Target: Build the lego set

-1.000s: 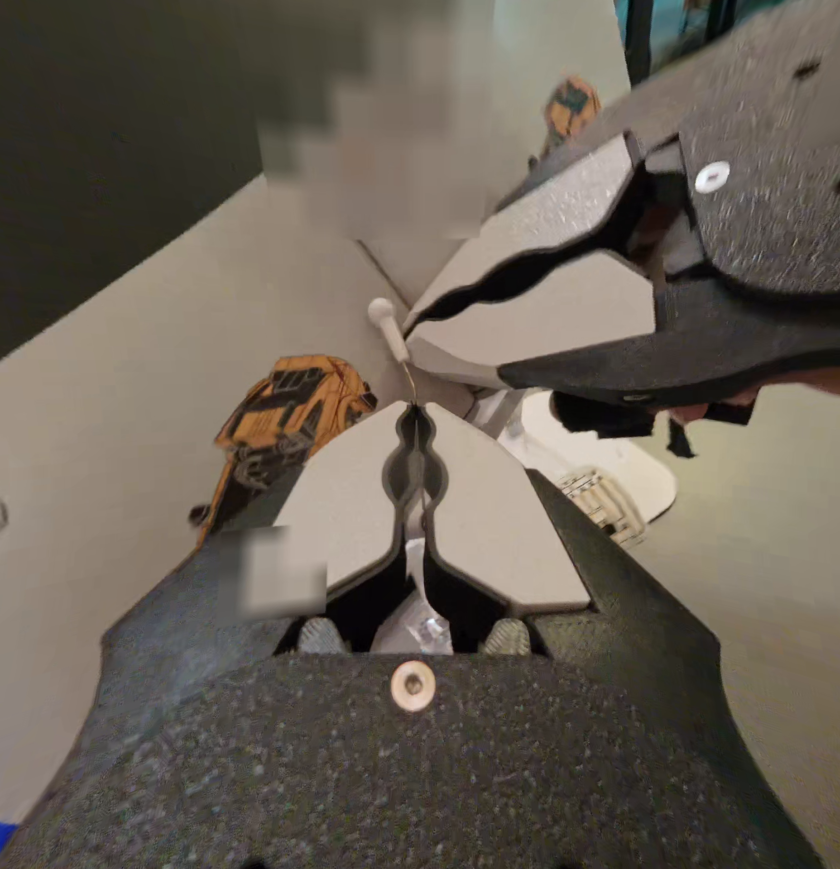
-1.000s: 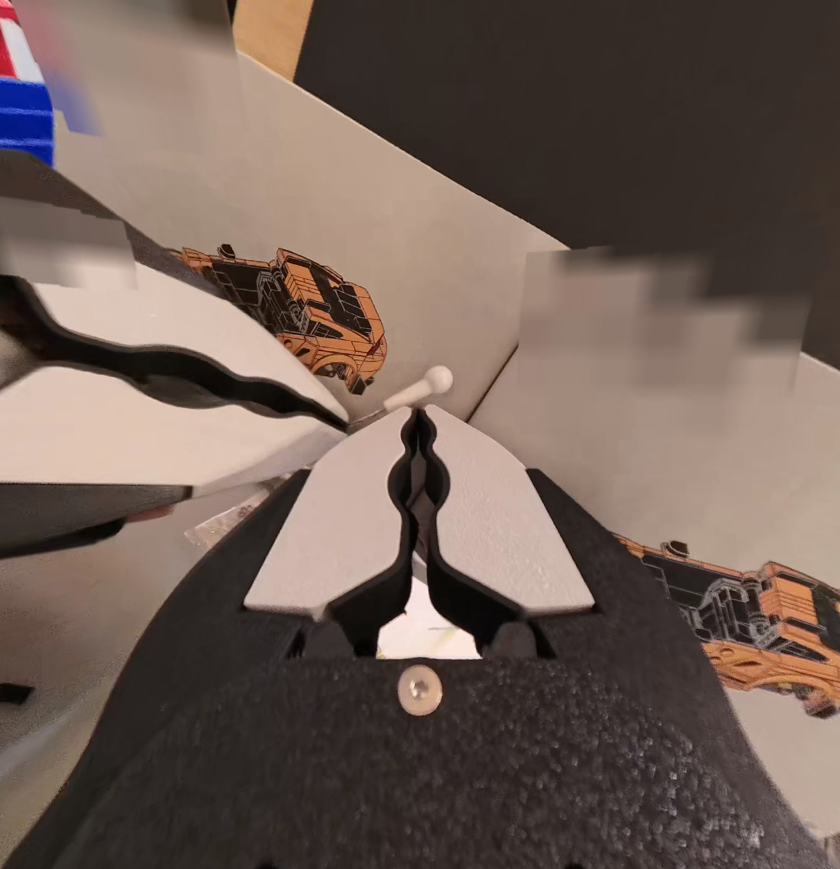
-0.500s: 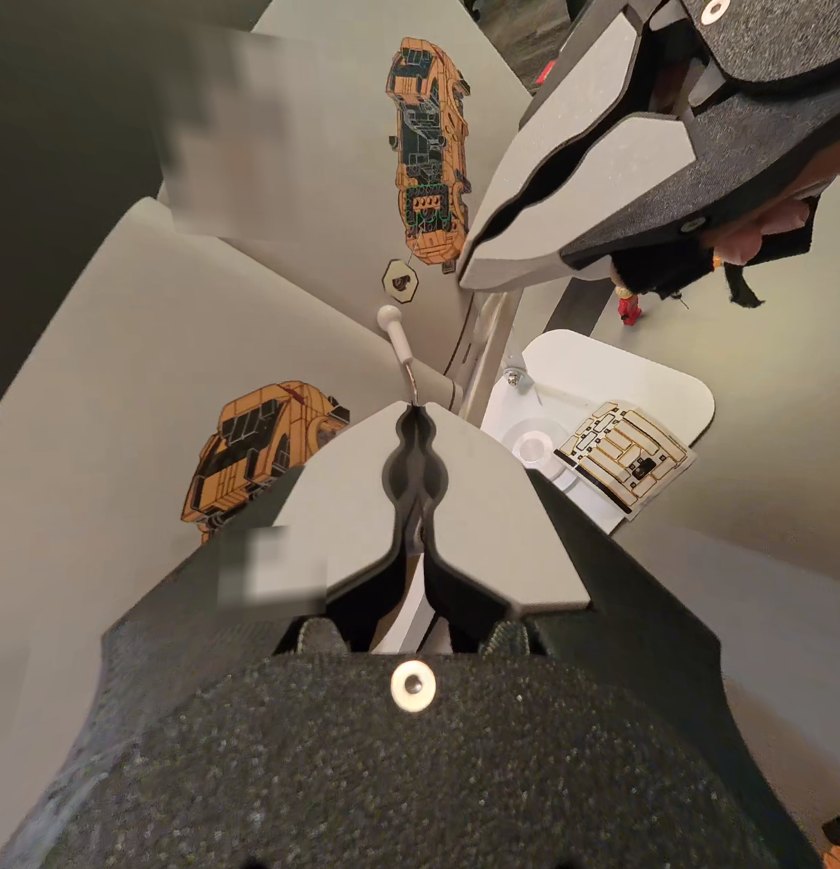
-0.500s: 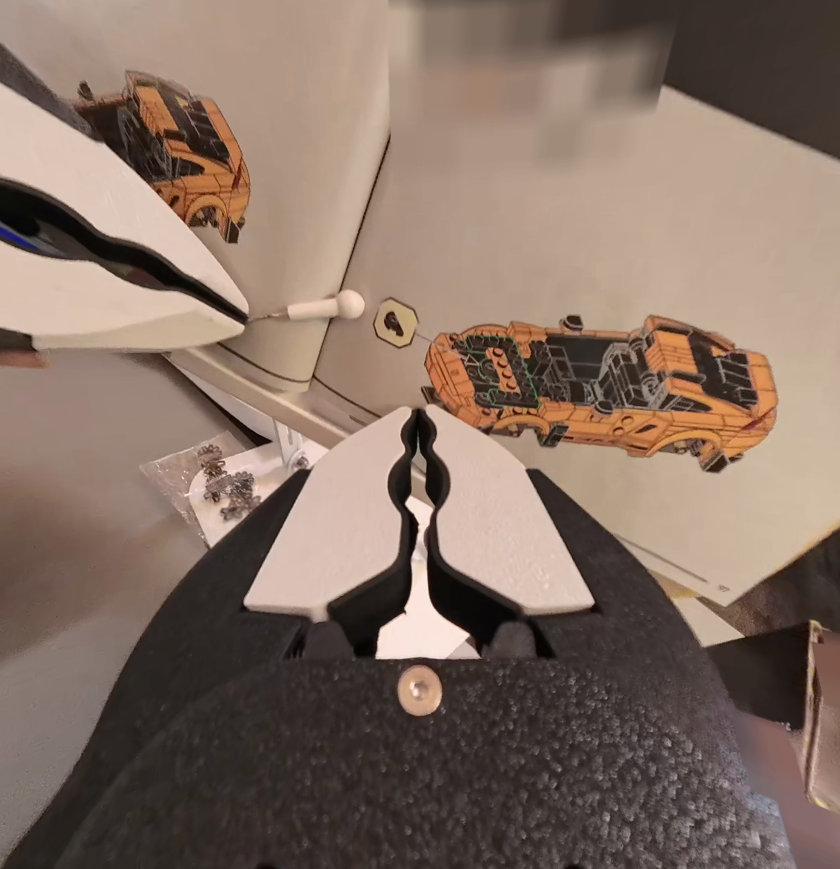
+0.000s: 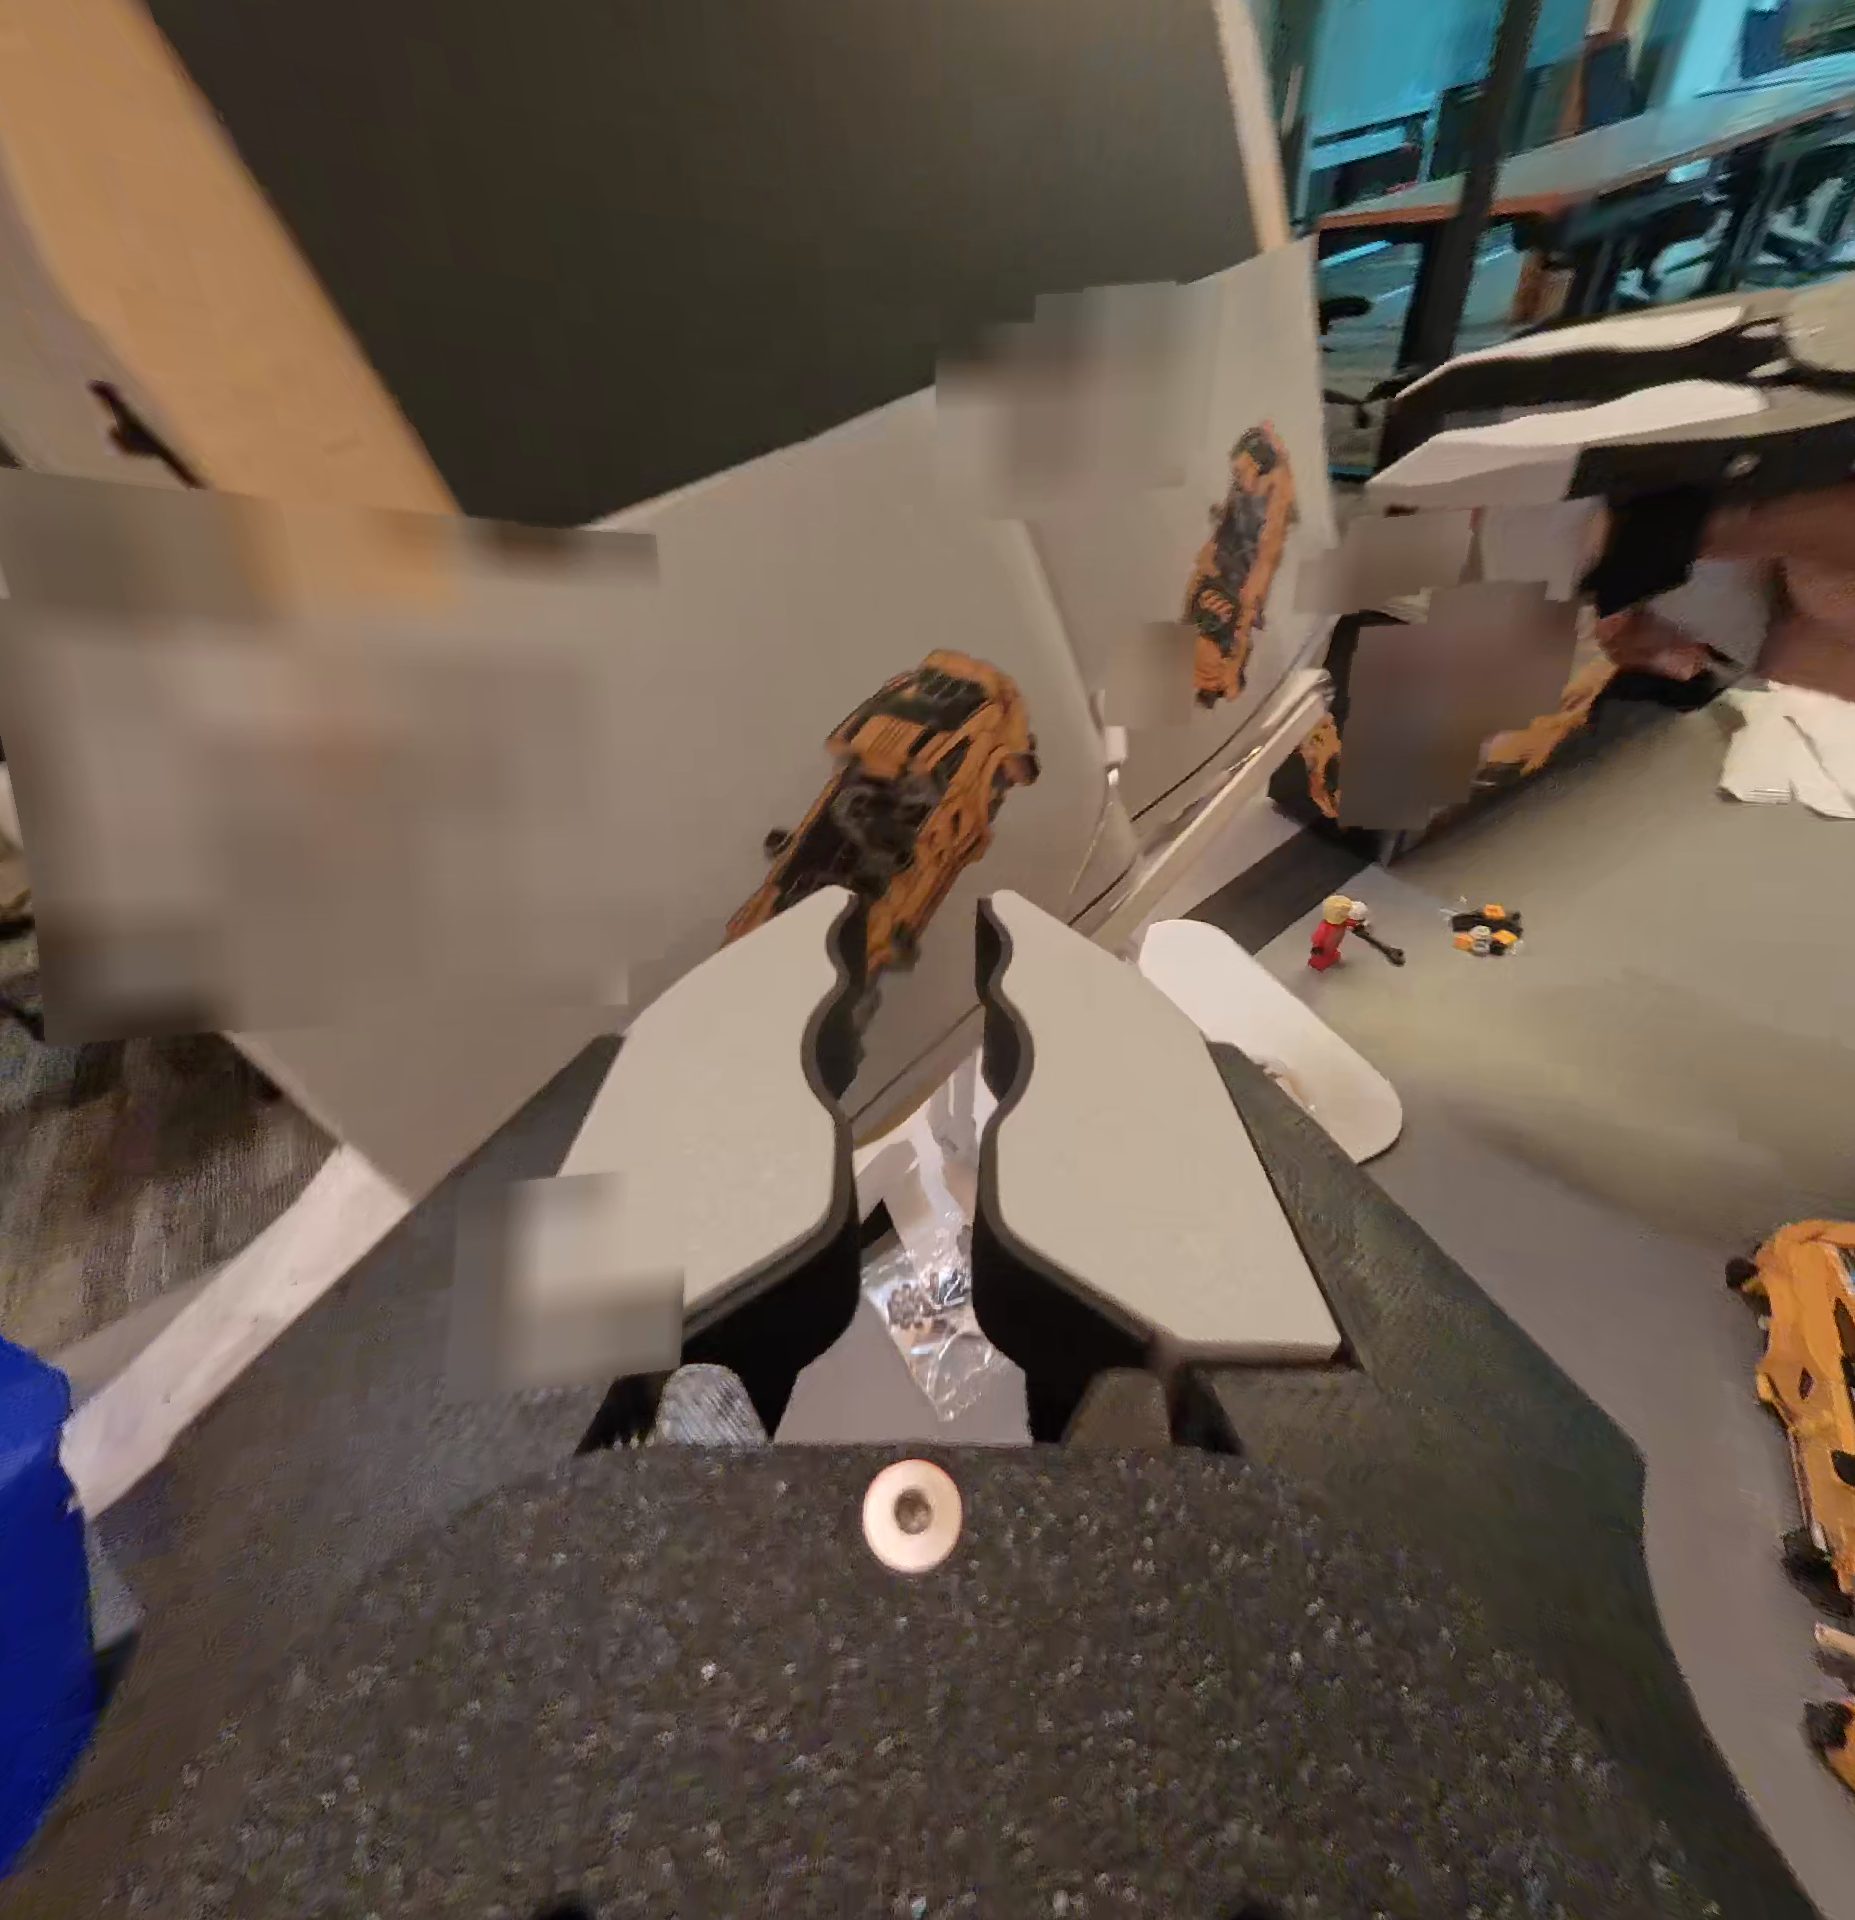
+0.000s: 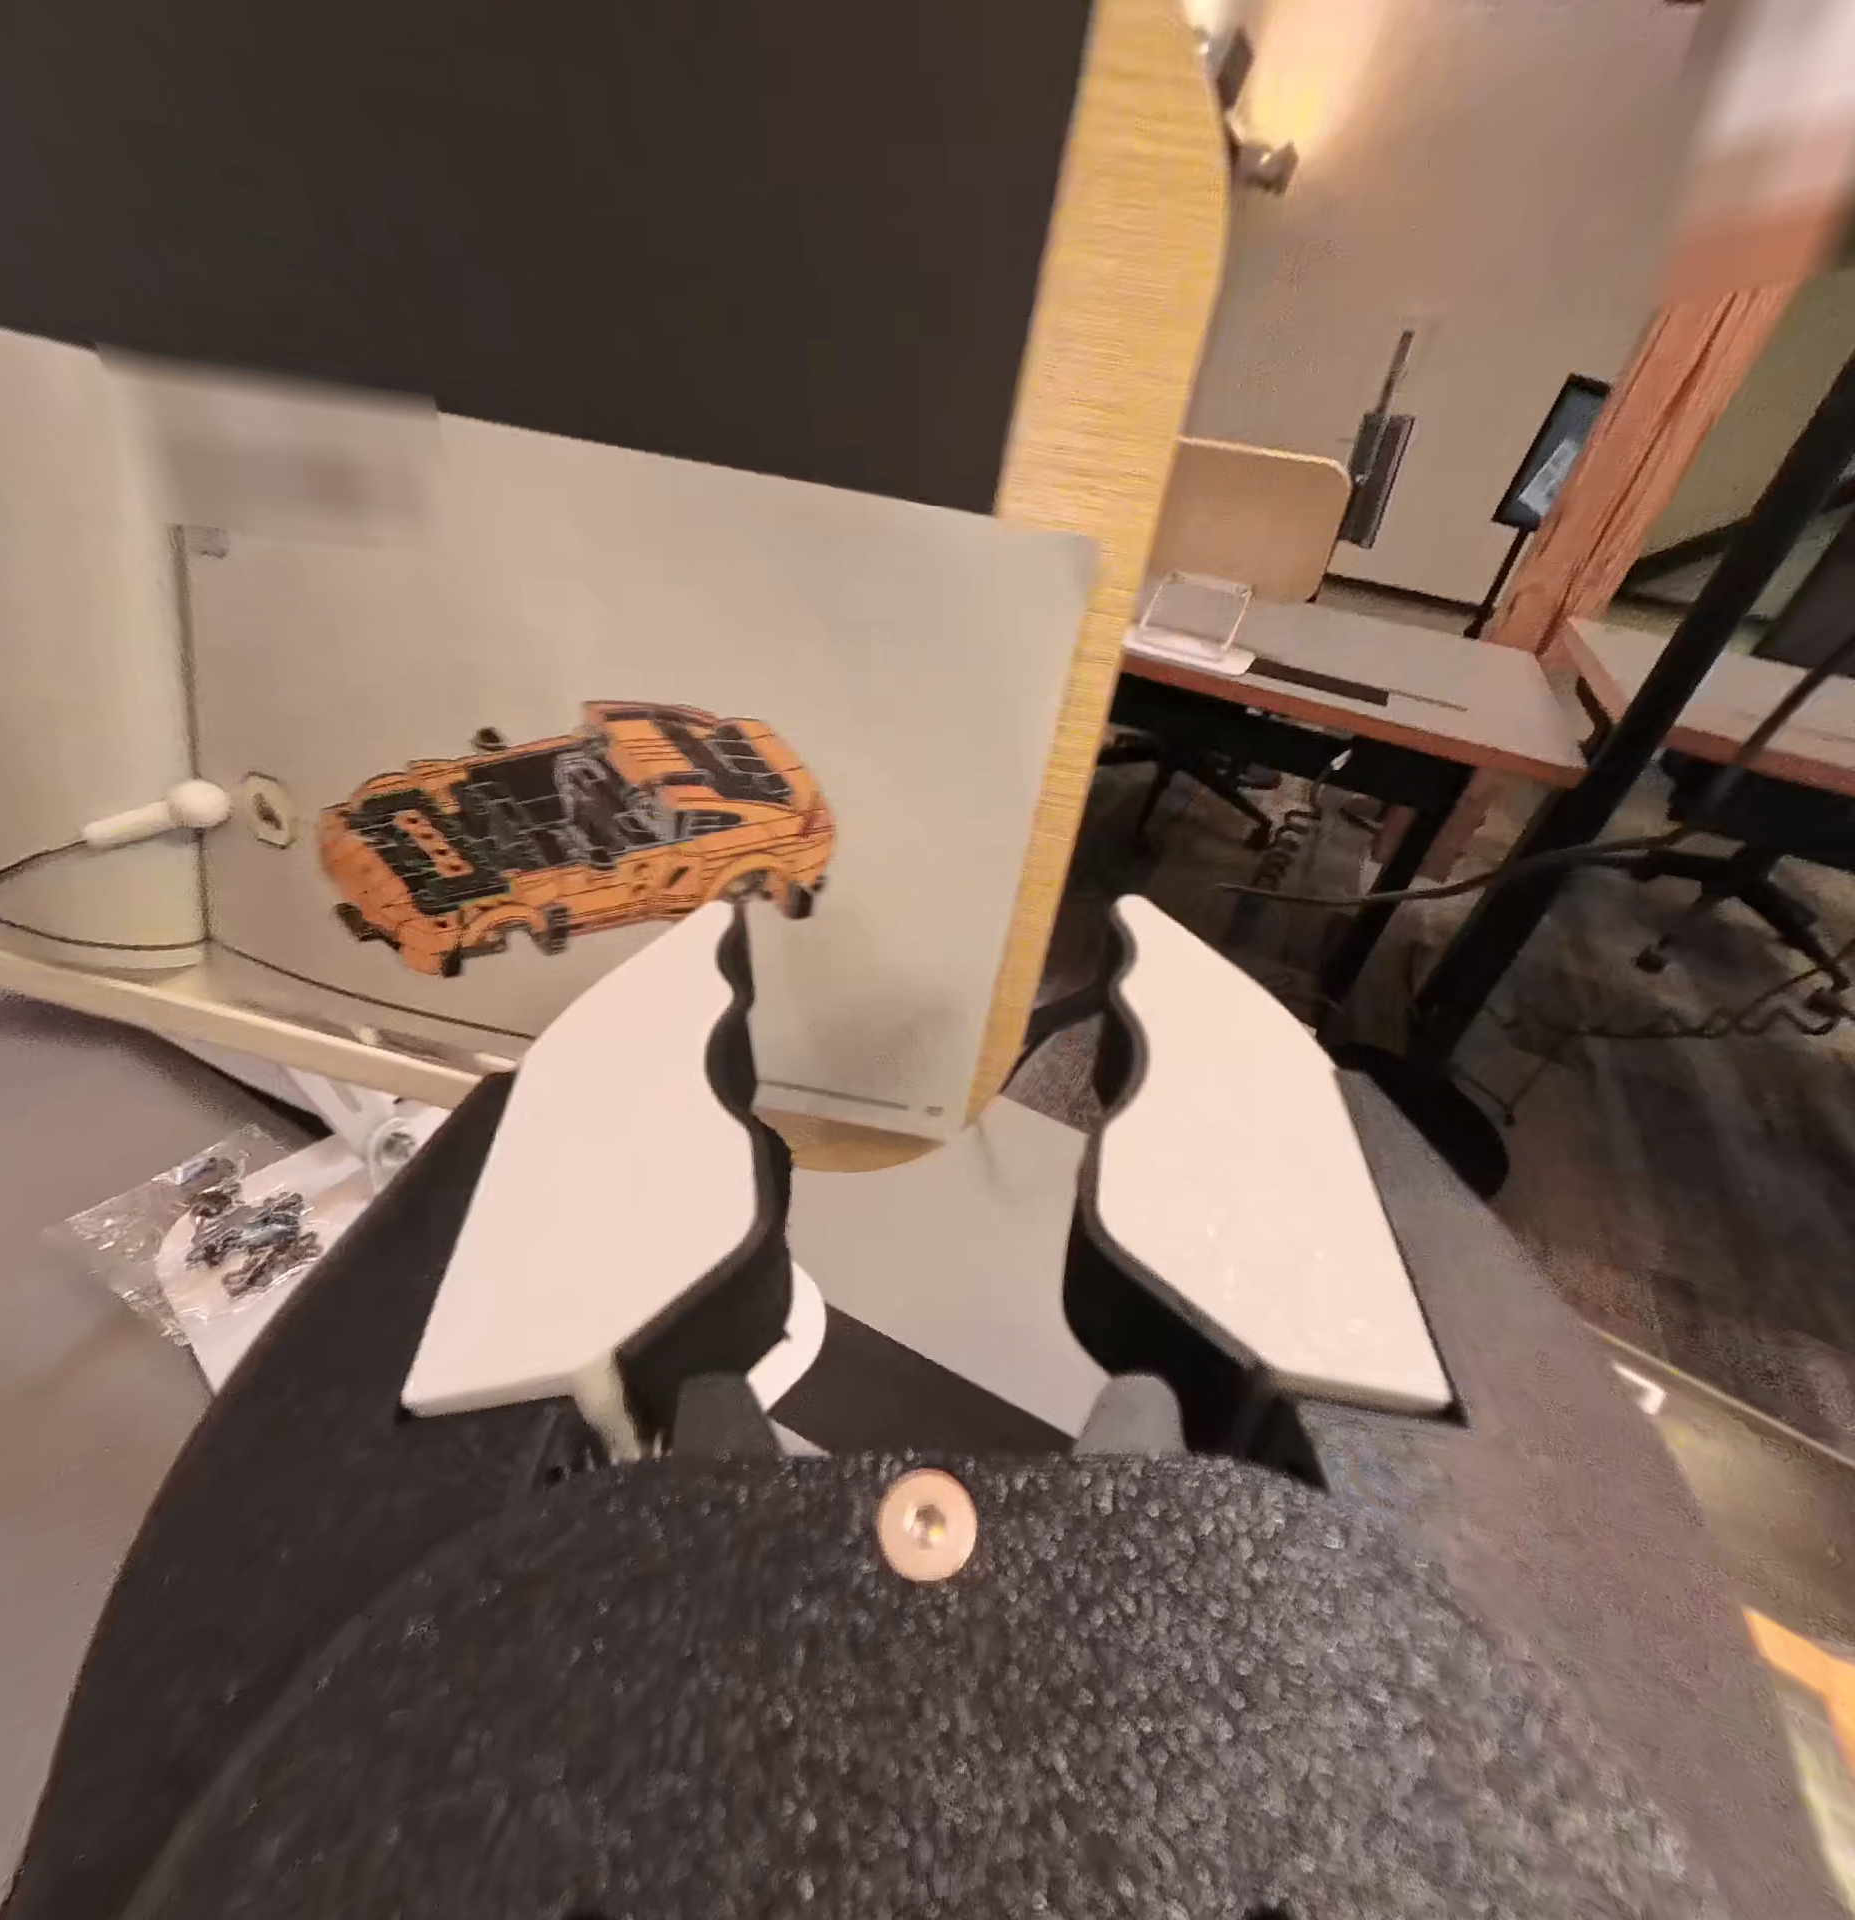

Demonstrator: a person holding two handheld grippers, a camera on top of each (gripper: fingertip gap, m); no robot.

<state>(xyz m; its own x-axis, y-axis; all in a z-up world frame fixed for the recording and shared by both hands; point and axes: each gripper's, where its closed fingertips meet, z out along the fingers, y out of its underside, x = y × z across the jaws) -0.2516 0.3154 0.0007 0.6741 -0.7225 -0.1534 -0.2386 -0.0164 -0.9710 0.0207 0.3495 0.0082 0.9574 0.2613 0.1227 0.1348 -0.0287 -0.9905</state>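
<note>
The open instruction booklet stands on a white holder, its pages showing orange car drawings. My left gripper is open and empty, a short way in front of the booklet. My right gripper is open wide and empty, off the booklet's right page; it also shows blurred in the left wrist view. A white-tipped page-holding wire rests against the page. The partly built orange Lego car sits on the grey table at the right. A red minifigure and small orange and black pieces lie beyond.
A clear bag of small dark parts lies by the holder's white base. A wood-edged dark panel stands behind the booklet. A blue object is at the lower left. White paper lies far right. Some 30 cm of space lies between my two pairs of fingers.
Both grippers went from shut to open. The left let go of the white-tipped wire, and both pulled back from the booklet.
</note>
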